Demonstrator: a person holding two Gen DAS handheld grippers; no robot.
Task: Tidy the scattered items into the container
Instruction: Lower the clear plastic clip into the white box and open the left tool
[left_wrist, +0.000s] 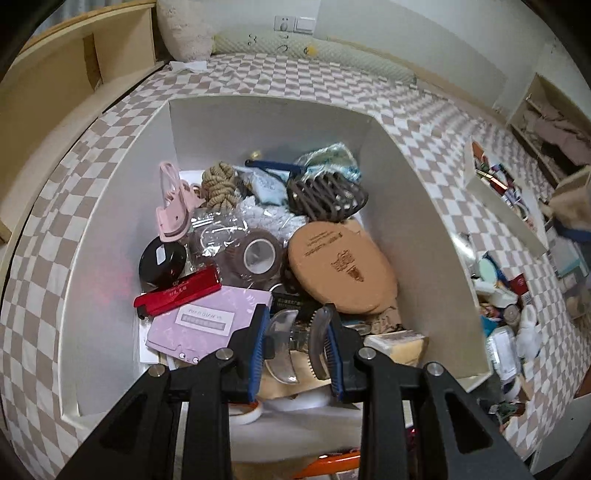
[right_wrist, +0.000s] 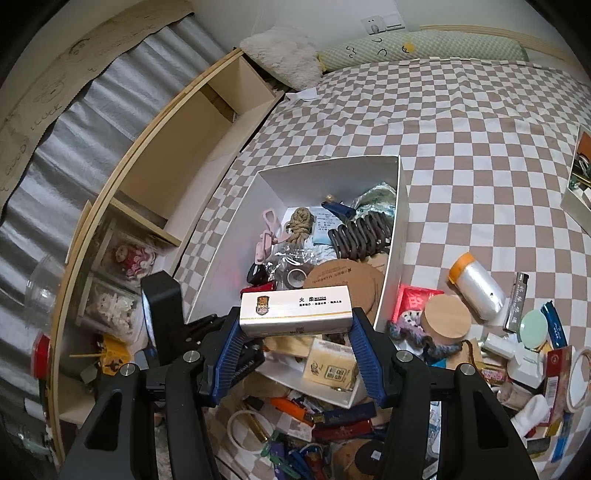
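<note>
A white cardboard box (left_wrist: 424, 221) sits on the checkered bed, full of small items: a cork coaster (left_wrist: 340, 266), a dark hair claw (left_wrist: 325, 195), a tape roll (left_wrist: 258, 254), a red case (left_wrist: 177, 291). My left gripper (left_wrist: 295, 332) hovers over the box's near end, its jaws shut on a clear hair clip (left_wrist: 284, 328) with a toothed edge. My right gripper (right_wrist: 295, 332) is shut on a white matchbox (right_wrist: 295, 310), held above the near end of the box (right_wrist: 400, 221). The left gripper's black body (right_wrist: 162, 314) shows at the left in the right wrist view.
Scattered clutter lies right of the box: a wooden lid (right_wrist: 447, 317), a film roll with an orange cap (right_wrist: 476, 284), a red packet (right_wrist: 413, 299), pens and cases (right_wrist: 332, 424). A wooden shelf (right_wrist: 166, 147) runs along the left. A second white box (left_wrist: 506, 199) stands at the right.
</note>
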